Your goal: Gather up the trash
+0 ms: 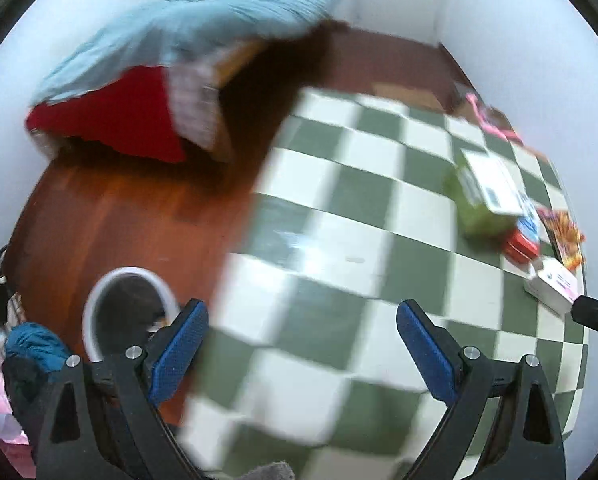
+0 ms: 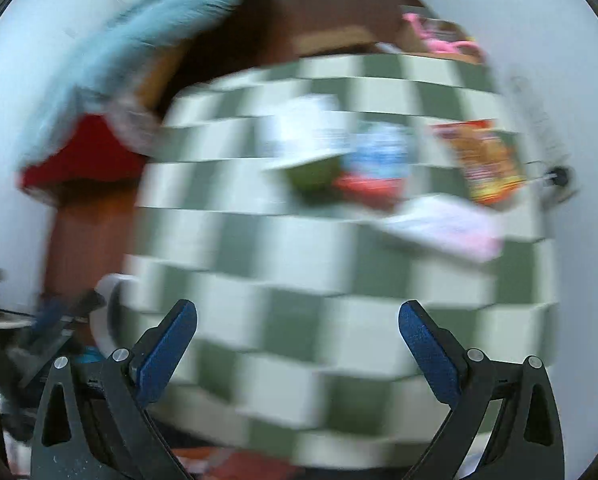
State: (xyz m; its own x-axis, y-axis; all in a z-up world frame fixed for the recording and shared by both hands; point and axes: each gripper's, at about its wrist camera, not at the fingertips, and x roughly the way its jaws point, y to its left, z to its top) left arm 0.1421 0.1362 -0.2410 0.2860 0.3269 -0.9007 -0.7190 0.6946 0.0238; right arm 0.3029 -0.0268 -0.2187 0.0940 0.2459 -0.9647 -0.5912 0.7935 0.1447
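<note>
Both the left gripper (image 1: 301, 332) and the right gripper (image 2: 297, 334) are hovering wide apart, empty, over a checkered table (image 1: 339, 240). Trash is lying clustered at its far right: a green box (image 1: 479, 200), long axis pointing away, beside a white box (image 1: 553, 286). A white bin (image 1: 99, 320) is standing on the floor at left.

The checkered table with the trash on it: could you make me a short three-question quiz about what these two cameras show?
1. True or false: the left gripper is holding a wrapper.
2. Where is the white bin? A) on the checkered table B) on the wooden floor beside it
3. Fill in: the white card lies on top of the ___ box.

Key: 1 false, both the left and the right gripper are open and empty; 2 B; 3 green.
</note>
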